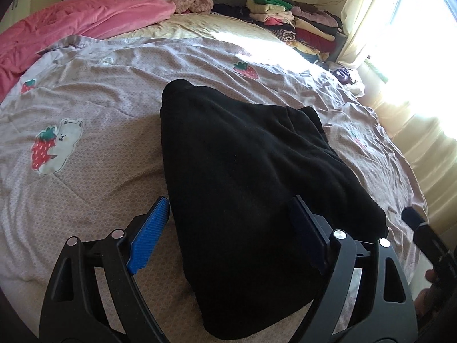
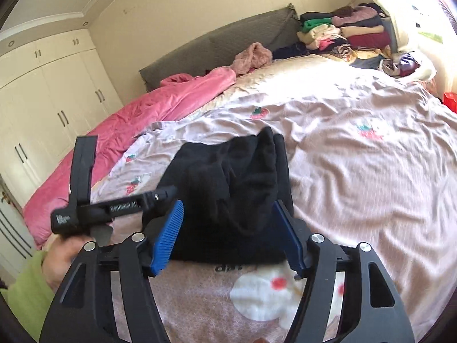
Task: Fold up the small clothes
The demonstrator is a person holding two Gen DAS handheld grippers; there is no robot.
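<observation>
Black garment [image 1: 242, 171] lies folded (slightly rumpled) on the bedspread [image 1: 100, 91].

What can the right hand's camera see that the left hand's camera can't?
Only the right wrist view shows the white wardrobe with dark handles, the ceiling, a light green sleeve and the left gripper seen from the side.

Only the left wrist view shows the bright window with pale curtains and the bear hugging a strawberry printed on the sheet.

Both show the black garment lying on the bed between open jaws, the pink blanket, the stack of folded clothes and the grey headboard.
</observation>
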